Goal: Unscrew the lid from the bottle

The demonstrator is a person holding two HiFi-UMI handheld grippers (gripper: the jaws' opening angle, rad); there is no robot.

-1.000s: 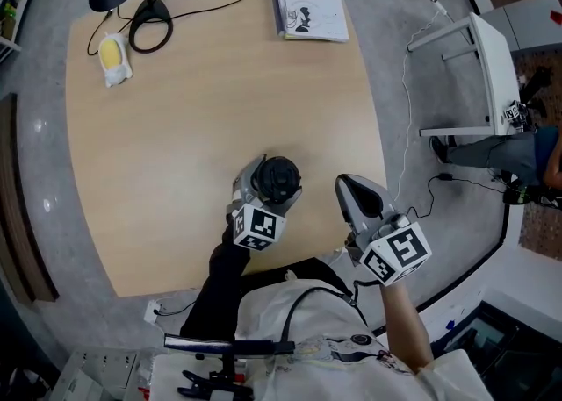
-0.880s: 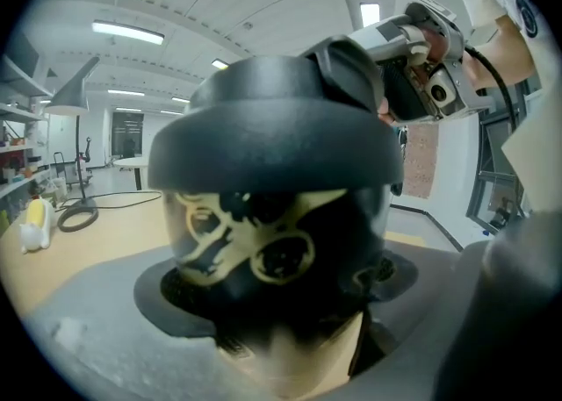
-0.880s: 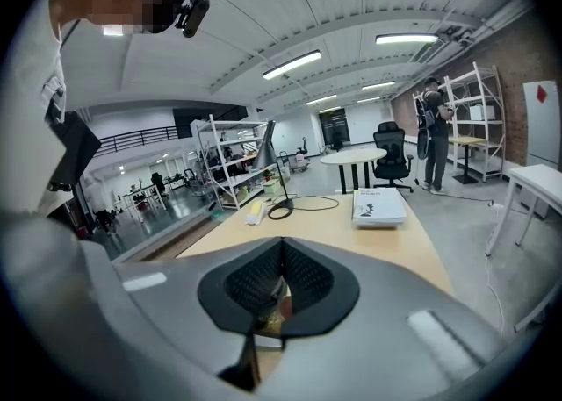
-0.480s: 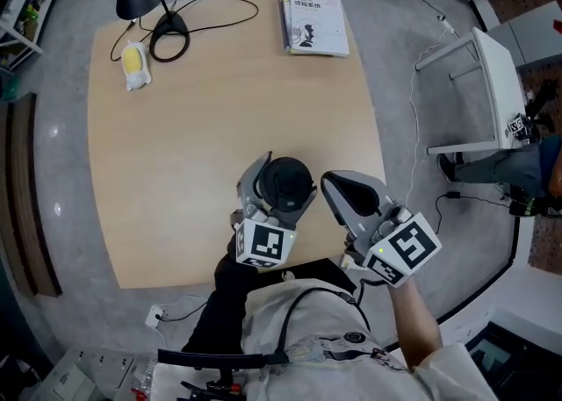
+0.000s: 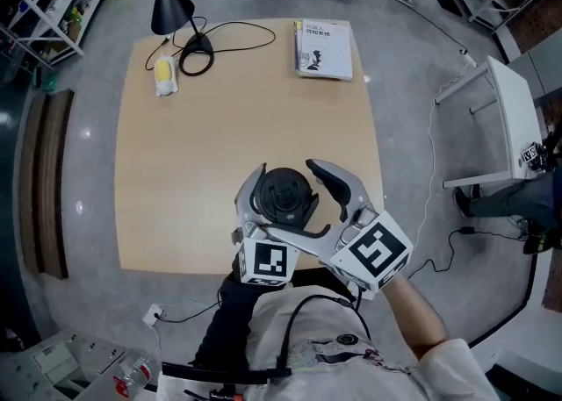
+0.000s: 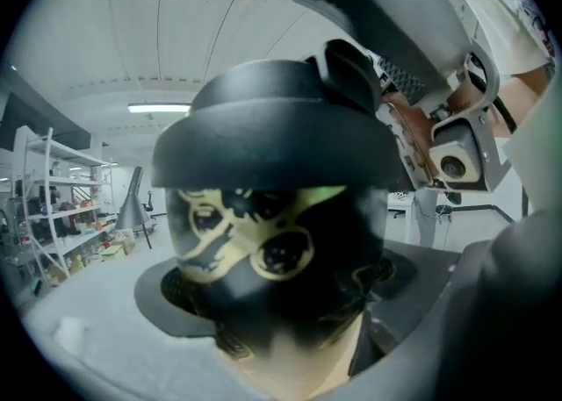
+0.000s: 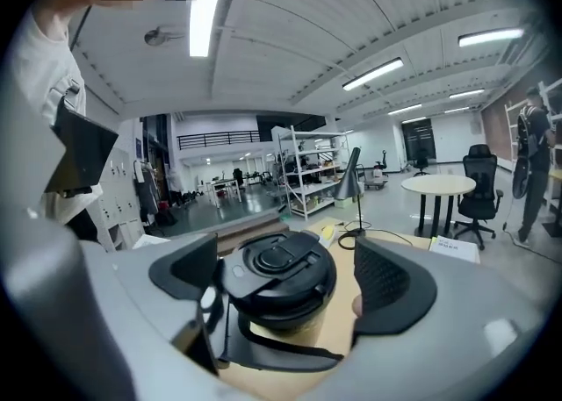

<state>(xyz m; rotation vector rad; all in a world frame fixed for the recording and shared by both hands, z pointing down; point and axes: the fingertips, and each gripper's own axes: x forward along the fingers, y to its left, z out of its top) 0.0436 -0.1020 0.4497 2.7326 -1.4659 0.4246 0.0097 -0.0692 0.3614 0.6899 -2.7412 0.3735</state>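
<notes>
Well, a round black lid (image 7: 279, 272) caps the dark yellow-patterned bottle (image 6: 263, 259)

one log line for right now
left gripper: shut on bottle | right gripper: fingers just opened, around lid, not gripping | lid: on bottle

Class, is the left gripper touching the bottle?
Touching: the left gripper clamps the bottle; its own view shows both pads pressed against the bottle's sides.

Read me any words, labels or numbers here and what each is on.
Nothing legible enough to quote.
Cover print on the book: too small to read.
Yellow pattern on the bottle: no legible words.
Left marker cube, right marker cube: coded squares, no words.
</notes>
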